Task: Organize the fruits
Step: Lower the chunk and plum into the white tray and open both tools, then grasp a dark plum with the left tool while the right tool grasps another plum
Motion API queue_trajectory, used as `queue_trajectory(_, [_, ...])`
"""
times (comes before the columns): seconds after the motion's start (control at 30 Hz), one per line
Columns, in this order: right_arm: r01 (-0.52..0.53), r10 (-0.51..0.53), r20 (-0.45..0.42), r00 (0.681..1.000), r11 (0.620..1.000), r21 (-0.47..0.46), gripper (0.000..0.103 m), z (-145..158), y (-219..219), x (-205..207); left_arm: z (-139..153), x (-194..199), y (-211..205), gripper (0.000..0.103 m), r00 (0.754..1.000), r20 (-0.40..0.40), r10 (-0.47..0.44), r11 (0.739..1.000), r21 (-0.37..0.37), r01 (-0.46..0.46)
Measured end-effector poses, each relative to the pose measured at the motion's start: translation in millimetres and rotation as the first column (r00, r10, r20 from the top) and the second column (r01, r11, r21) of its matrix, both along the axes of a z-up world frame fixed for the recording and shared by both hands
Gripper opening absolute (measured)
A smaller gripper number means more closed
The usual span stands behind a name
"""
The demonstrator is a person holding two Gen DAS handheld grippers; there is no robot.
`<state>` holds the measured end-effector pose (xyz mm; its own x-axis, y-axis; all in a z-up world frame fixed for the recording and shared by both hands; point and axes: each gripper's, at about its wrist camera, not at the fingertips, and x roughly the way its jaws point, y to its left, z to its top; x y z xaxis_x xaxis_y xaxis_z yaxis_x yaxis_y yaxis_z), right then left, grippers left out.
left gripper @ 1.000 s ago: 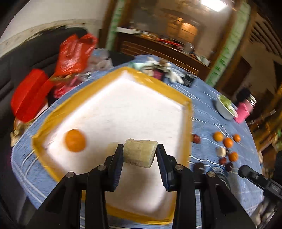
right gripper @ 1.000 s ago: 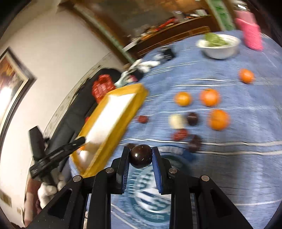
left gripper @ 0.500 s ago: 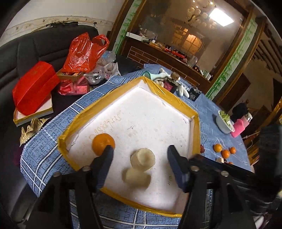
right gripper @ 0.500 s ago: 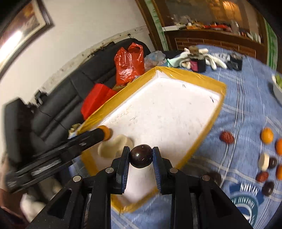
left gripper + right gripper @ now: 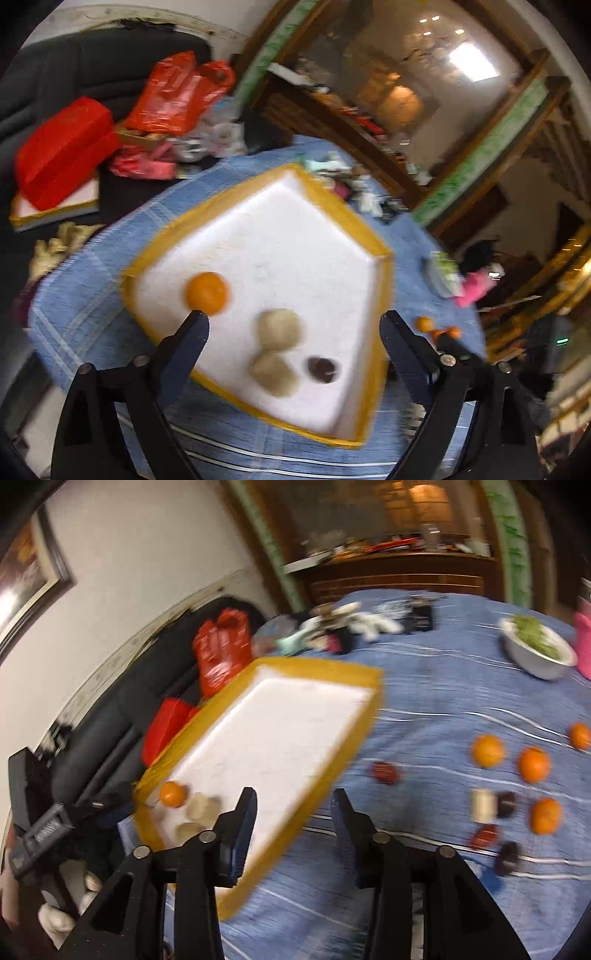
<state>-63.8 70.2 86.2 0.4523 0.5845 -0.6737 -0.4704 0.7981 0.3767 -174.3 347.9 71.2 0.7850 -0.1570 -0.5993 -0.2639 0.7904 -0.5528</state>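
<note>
Both the left gripper (image 5: 291, 325) and right gripper (image 5: 293, 805) are opening, empty; fruit sits in the tray (image 5: 384, 280), but the dark round one (image 5: 323, 369) nearest could roll off its near edge

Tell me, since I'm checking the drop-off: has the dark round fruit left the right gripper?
Yes. The dark fruit now lies in the yellow-rimmed tray, beside the pale pieces.

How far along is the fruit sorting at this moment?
Done: the tray holds one orange, two pale pieces and a dark fruit. In hand: nothing; left gripper and right gripper are both empty, jaws opening. Left: several oranges, reddish fruits, dark ones and a pale piece on the tablecloth.
</note>
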Motion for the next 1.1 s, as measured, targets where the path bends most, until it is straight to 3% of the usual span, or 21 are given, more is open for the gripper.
queue_trajectory(0.07, [0.041,-0.041,0.001,0.999,0.999,-0.024,0.047,-4.5,-26.0,-0.1,4.2,1.4,-13.3,0.093,0.999,0.019,-0.051,0.999,0.002,0.051])
queue_trajectory(0.2, [0.120,-0.120,0.007,0.993,0.991,-0.065,0.047,-14.5,-68.8,-6.1,10.6,8.5,-57.1,0.093,0.984,0.014,-0.176,0.982,0.076,0.174])
queue_trajectory(0.3, [0.179,-0.180,-0.017,0.983,0.982,-0.061,0.047,-25.9,-102.1,-10.2,9.0,14.8,-94.7,0.093,0.958,-0.009,-0.287,0.951,0.117,0.286])
queue_trajectory(0.43, [0.234,-0.238,-0.043,0.970,0.969,-0.078,0.046,-41.4,-135.4,-9.5,2.8,22.9,-137.1,0.093,0.927,-0.057,-0.372,0.908,0.185,0.376])
queue_trajectory(0.47, [0.238,-0.242,-0.048,0.969,0.968,-0.080,0.046,-44.3,-140.8,-9.6,0.5,24.9,-145.4,0.092,0.921,-0.067,-0.383,0.901,0.193,0.388])
queue_trajectory(0.6, [0.213,-0.218,-0.039,0.975,0.971,-0.107,0.046,-51.3,-137.6,-5.2,-9.0,36.3,-173.8,0.066,0.900,-0.121,-0.419,0.866,0.247,0.436])
queue_trajectory(0.73, [0.176,-0.181,-0.020,0.983,0.975,-0.137,0.046,-60.0,-123.5,4.5,-18.8,51.8,-192.4,0.055,0.892,-0.188,-0.410,0.831,0.327,0.451])
queue_trajectory(0.93, [0.168,-0.173,-0.040,0.984,0.981,-0.101,0.048,-68.8,-121.9,14.2,-28.3,82.5,-204.6,0.055,0.883,-0.252,-0.396,0.791,0.395,0.468])
queue_trajectory(1.1, [0.167,-0.170,-0.060,0.984,0.984,-0.059,0.048,-69.7,-127.0,14.7,-44.9,106.4,-211.9,0.051,0.858,-0.312,-0.409,0.760,0.405,0.509])
